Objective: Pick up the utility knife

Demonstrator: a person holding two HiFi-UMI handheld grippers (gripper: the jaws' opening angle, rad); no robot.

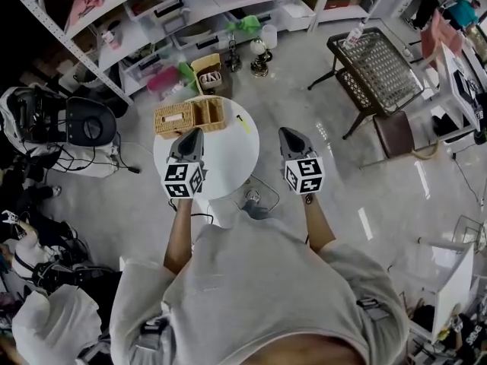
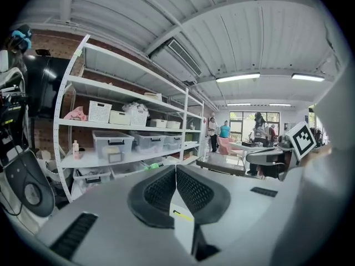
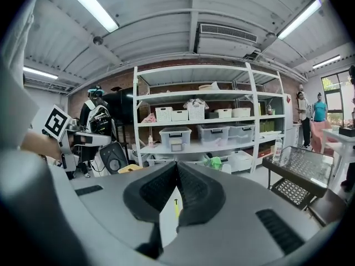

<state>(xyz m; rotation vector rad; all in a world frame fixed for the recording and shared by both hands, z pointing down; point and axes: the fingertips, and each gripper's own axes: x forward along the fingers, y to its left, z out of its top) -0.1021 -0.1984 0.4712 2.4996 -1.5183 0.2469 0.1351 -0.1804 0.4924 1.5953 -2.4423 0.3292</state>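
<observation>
The utility knife [image 1: 243, 123] is a slim yellow one lying on the round white table [image 1: 221, 166], near its far right edge. My left gripper [image 1: 195, 132] hovers over the table's left half, left of the knife, its jaws shut and empty. My right gripper [image 1: 284, 132] hangs just past the table's right edge, also shut with nothing in it. In the left gripper view the pads [image 2: 191, 190] meet, and the knife [image 2: 183, 215] shows as a yellow sliver below them. The right gripper view shows the knife [image 3: 176, 206] the same way under closed pads [image 3: 191, 188].
Two woven baskets [image 1: 190, 116] stand at the table's far edge. White shelving with plastic bins [image 1: 163, 14] runs behind. A black wire-mesh table [image 1: 374, 65] and a brown stool [image 1: 396, 133] stand to the right. Bags and gear [image 1: 46, 120] lie at left. People stand far off [image 2: 224, 129].
</observation>
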